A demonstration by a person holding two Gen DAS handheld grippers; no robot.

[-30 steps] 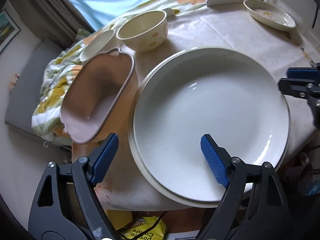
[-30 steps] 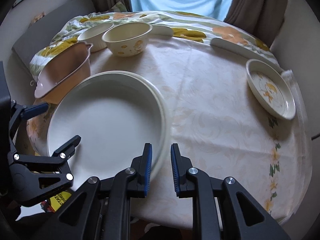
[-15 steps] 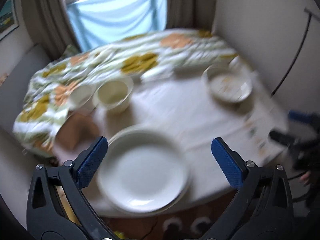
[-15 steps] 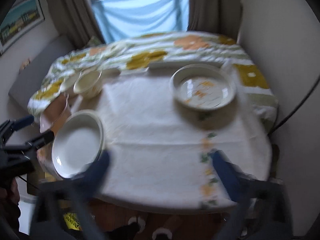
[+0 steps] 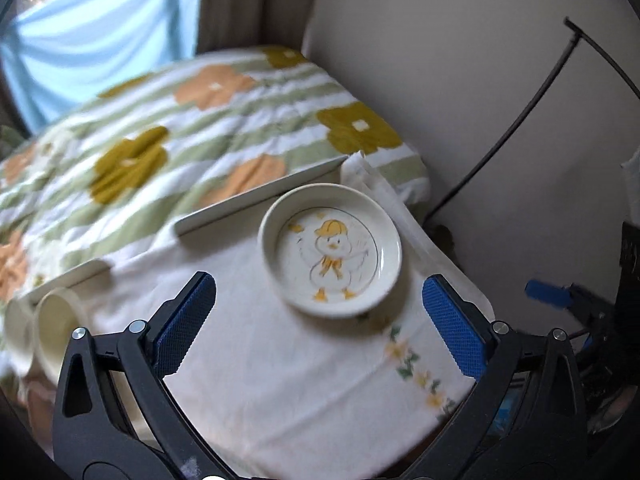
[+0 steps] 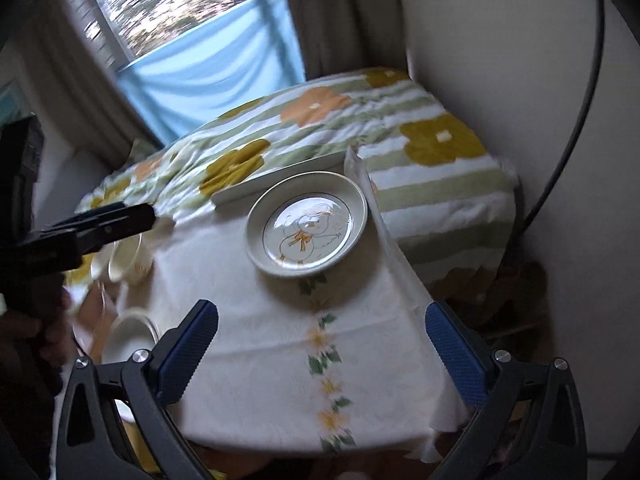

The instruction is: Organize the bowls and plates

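Both grippers, left gripper (image 5: 316, 320) and right gripper (image 6: 320, 344), gaped wide and held nothing, aimed at the duck plate (image 5: 330, 254) sitting alone near the table's far corner. Judged step: reaching for it; next, 1 jaw should slip under its rim

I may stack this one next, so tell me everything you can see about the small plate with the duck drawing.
The duck plate is a small, round, cream dish that looks like glazed ceramic, with a raised rim and a thin dark ring around its well. Inside is a cartoon duck with a yellow cap and orange bow. It lies flat, right side up and empty on the white tablecloth, near the table's far edge, just in front of a long white tray. Neither hand-held gripper touches it.
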